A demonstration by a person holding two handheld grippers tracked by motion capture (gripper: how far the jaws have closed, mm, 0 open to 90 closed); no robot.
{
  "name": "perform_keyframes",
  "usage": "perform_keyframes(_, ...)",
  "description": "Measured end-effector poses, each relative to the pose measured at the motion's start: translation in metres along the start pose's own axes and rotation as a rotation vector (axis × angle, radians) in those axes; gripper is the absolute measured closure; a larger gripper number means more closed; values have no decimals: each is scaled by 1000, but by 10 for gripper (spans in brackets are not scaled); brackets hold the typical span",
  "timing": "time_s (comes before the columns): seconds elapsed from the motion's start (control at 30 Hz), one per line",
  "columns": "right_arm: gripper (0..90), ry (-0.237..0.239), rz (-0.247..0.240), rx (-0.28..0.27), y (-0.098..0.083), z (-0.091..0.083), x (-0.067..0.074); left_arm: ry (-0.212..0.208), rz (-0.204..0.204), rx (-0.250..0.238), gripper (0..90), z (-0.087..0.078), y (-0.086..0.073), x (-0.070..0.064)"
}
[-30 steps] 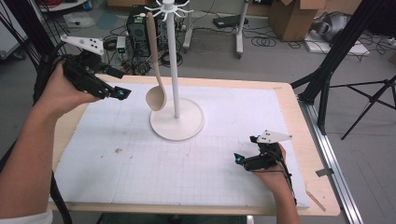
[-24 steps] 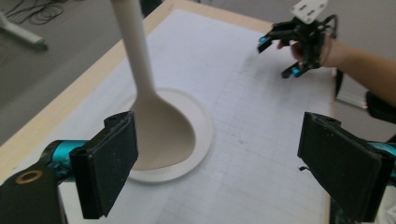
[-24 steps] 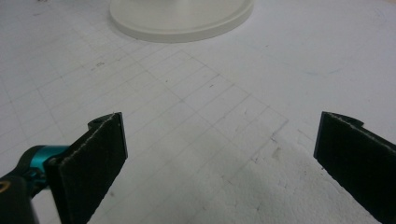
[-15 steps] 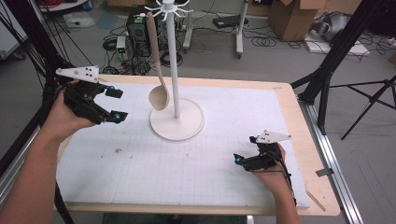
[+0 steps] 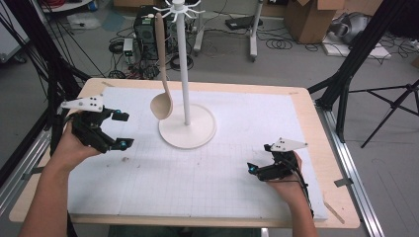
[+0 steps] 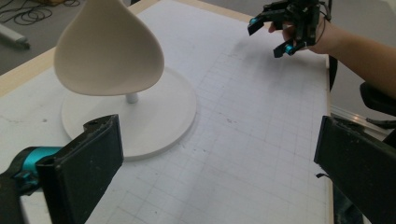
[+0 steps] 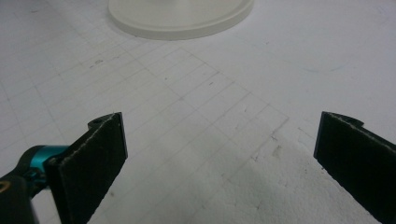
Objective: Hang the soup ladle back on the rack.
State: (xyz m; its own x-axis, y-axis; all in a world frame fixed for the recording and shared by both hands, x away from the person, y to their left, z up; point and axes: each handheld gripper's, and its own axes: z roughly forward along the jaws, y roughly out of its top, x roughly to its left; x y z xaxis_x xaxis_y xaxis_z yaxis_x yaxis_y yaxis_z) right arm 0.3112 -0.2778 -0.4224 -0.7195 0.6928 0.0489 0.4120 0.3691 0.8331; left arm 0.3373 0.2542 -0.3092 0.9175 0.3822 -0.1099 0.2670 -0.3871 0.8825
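Ladle (image 5: 162, 84) hangs from the white hook stand (image 5: 187, 129) on my gridded mat (image 5: 222, 177). My left gripper (image 5: 119, 129), jaws just opened wide and empty, sits left of its bowl; my right gripper (image 5: 253, 169) rests released, well apart.

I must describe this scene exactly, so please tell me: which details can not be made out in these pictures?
- Ladle handle top: in the high view, too small to tell how it hangs on the rack.
- Rack post: in the left tool view, hidden behind the ladle bowl.
- Rack base: in the right tool view, cut off by the top edge.
- Right tool: in the high view, partly covered by the hand.
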Motion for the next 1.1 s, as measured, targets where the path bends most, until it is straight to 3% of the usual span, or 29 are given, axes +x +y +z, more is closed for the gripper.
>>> perform_keyframes(0.47,14,2,1,7,-1,2,1,71,13,64,16,28,-47,-8)
perform_keyframes(0.6,14,3,1,7,-1,3,1,88,-9,36,16,28,-61,-4)
perform_keyframes(0.67,14,4,2,7,-1,3,0,102,-13,51,17,27,-65,-2)
perform_keyframes(0.9,13,3,0,16,-1,6,-1,104,-18,10,17,24,-72,-4)
perform_keyframes(1.1,13,5,6,9,-1,4,-1,100,4,13,16,28,-72,-7)
